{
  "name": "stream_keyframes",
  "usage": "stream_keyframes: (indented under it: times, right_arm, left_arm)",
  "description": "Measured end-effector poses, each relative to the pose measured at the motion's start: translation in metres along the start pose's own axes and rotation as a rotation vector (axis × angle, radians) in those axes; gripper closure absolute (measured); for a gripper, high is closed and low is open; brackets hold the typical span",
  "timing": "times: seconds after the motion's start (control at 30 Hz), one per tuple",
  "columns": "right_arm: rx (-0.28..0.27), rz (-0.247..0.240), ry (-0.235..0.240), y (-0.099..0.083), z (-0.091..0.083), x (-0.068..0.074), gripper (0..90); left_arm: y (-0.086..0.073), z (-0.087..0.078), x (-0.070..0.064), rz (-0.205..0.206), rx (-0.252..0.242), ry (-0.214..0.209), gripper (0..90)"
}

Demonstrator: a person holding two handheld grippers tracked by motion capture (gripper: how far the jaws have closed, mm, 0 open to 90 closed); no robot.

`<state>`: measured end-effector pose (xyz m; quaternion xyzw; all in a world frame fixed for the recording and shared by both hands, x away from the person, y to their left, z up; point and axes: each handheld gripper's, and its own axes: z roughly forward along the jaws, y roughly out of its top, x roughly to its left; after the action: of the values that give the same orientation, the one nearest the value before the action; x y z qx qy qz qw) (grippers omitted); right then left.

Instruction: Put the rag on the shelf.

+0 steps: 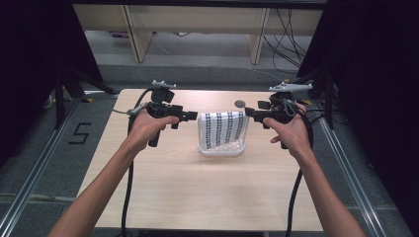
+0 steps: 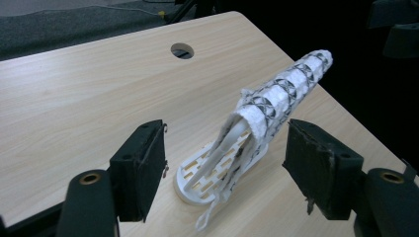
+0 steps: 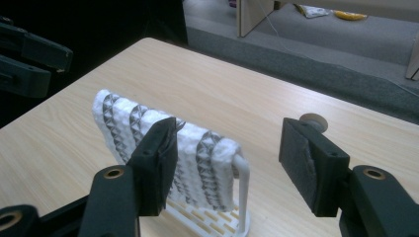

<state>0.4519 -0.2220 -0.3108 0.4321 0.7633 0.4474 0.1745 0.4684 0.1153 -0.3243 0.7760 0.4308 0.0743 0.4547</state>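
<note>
The bench (image 1: 197, 187) is a pale wood-grain top with rounded corners, standing on a grey floor (image 1: 44, 163) between metal rails. Near its far edge a round hole (image 1: 240, 103) is cut through the top. A white slotted rack (image 1: 222, 148) stands directly on the bench, a little beyond the middle, its flat base resting on the wood and its frame rising upright. A white cloth (image 1: 222, 127) with dark patterned stripes hangs over that frame, draped down both sides, its lower edge close to the base. The hole lies just behind the rack, apart from it.
</note>
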Motion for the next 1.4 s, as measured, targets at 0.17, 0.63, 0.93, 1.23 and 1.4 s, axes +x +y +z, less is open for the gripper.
stream_keyframes:
  times: [0.17, 0.63, 0.93, 1.23, 1.4]
  right_arm:
    - [-0.004, -0.008, 0.000, -0.007, -0.005, 0.000, 40.9]
    - [-0.017, -0.018, 0.027, -0.040, -0.019, 0.004, 40.1]
    - [-0.024, -0.017, 0.045, -0.058, -0.020, 0.008, 39.2]
    - [-0.031, -0.053, 0.044, -0.069, -0.021, 0.015, 38.6]
    - [-0.025, -0.054, 0.035, -0.077, -0.023, 0.020, 38.7]
  left_arm:
    - [-0.008, -0.004, -0.004, -0.003, -0.020, -0.014, 31.1]
    - [-0.047, -0.020, -0.016, 0.083, -0.004, 0.002, 29.2]
    - [-0.074, -0.028, -0.017, 0.093, -0.034, 0.015, 29.1]
    - [-0.090, -0.032, -0.023, 0.106, -0.036, 0.016, 29.1]
    - [-0.098, -0.033, -0.025, 0.124, -0.033, 0.008, 29.2]
